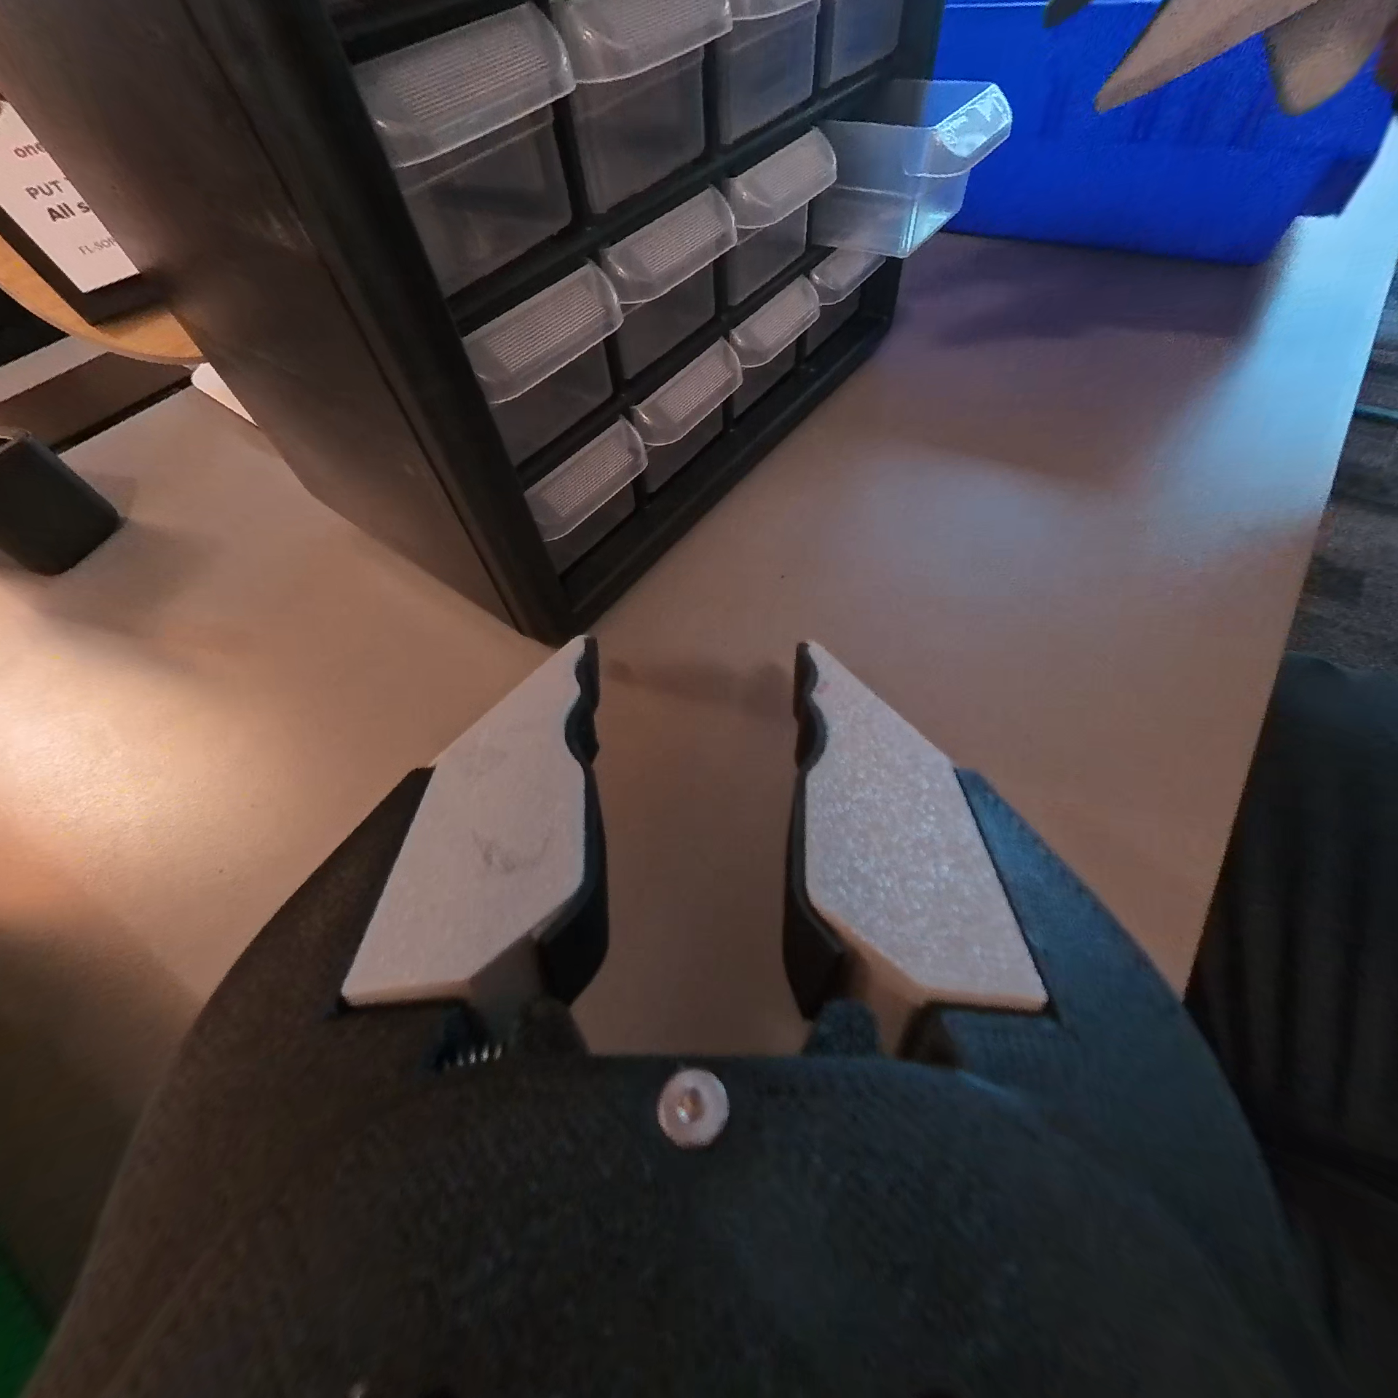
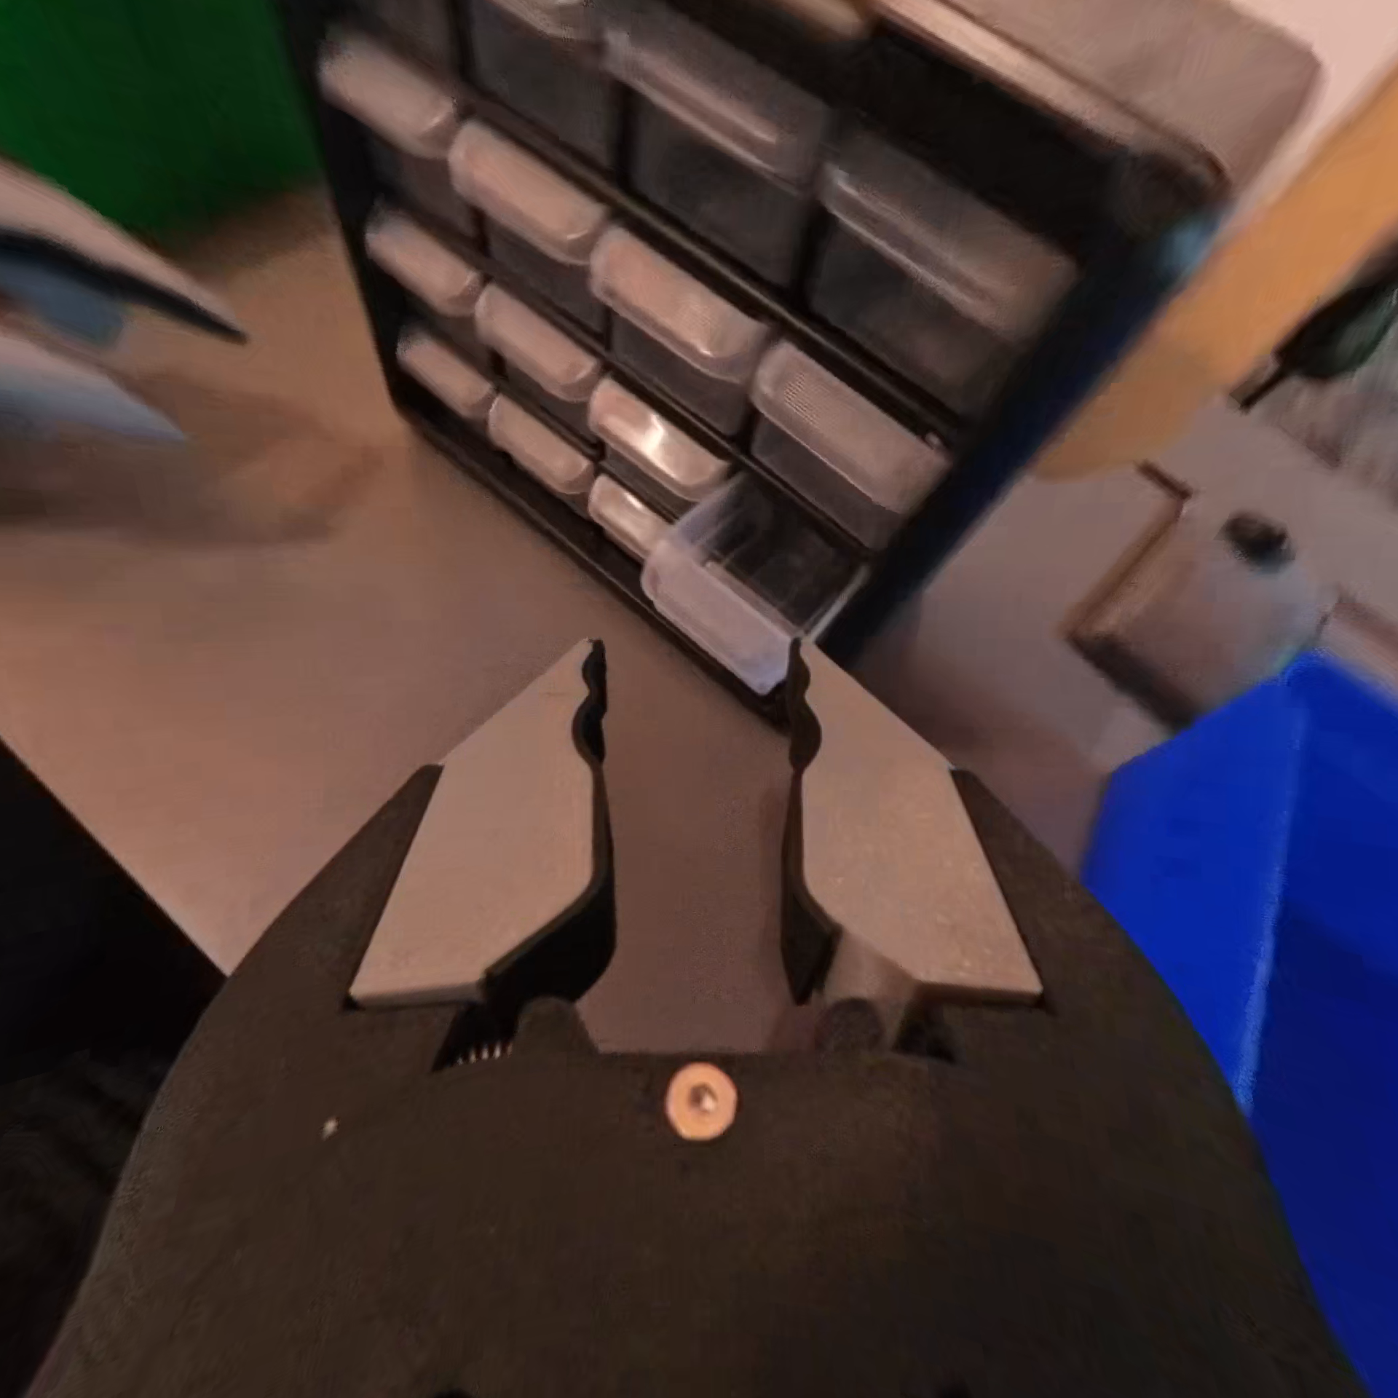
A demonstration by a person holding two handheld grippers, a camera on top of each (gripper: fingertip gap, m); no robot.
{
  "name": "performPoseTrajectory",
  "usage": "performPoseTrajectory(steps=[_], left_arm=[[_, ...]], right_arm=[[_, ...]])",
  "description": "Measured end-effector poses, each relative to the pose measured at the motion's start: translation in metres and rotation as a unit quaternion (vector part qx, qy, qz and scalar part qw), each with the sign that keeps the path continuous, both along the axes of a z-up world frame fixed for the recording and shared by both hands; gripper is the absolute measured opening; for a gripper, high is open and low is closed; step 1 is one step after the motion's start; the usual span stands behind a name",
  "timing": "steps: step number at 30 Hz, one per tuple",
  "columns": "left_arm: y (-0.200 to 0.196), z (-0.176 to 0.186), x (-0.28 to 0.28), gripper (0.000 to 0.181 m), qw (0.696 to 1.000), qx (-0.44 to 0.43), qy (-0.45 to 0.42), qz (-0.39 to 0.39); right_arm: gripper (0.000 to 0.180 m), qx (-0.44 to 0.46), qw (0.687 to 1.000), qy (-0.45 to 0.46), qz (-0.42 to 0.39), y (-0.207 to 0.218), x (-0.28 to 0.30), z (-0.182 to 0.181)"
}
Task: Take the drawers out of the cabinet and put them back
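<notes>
Clear drawer (image 1: pixel 900 178) half-out, lengthwise away from black cabinet (image 1: pixel 302 318); both jaws apart, empty.

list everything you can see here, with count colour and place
cabinet: one, black, on the table
closed drawers: many, clear, filling the cabinet front
pulled-out drawer: one, clear, sticking out at the cabinet's end column
bin: one, blue, on the table beyond the cabinet
paper sign: one, white, left of the cabinet
small block: one, black, table's left side
table: one, tan
left gripper: one, black with grey fingers, open, empty
right gripper: one, same colours, open, just short of the pulled-out drawer
</notes>
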State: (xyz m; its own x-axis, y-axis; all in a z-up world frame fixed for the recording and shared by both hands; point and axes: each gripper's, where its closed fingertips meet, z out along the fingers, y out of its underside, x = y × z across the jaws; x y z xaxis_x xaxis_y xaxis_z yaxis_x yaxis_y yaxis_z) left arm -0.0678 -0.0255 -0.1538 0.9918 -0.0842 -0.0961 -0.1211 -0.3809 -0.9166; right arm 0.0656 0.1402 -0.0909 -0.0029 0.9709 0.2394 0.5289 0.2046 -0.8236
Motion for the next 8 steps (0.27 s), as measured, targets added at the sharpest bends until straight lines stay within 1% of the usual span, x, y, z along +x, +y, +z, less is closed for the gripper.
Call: performPoseTrajectory(steps=[2,3,4,5,7,8], left_arm=[[0.0,0.0,0.0,0.05,1.0,0.0,0.001,0.001],[0.0,0.0,0.0,0.05,1.0,0.001,0.001,0.002],[0.0,0.001,-0.001,0.05,1.0,0.002,0.001,0.002],[0.0,0.001,-0.001,0.05,1.0,0.003,0.001,0.002],[0.0,0.001,0.0,0.05,1.0,0.004,0.001,0.001],[0.0,0.001,0.0,0.05,1.0,0.004,0.002,0.001]], right_arm=[[0.043,0.063,0.994,-0.065,0.06,-0.009,-0.01,-0.008],[0.044,0.102,0.988,-0.097,0.06,-0.003,-0.014,-0.012],[0.048,0.135,0.981,-0.123,0.065,0.002,-0.019,-0.015],[0.051,0.155,0.973,-0.151,0.081,0.003,-0.023,-0.02],[0.046,0.185,0.956,-0.203,0.1,0.009,-0.028,-0.03],[0.041,0.191,0.947,-0.23,0.112,0.011,-0.028,-0.037]])
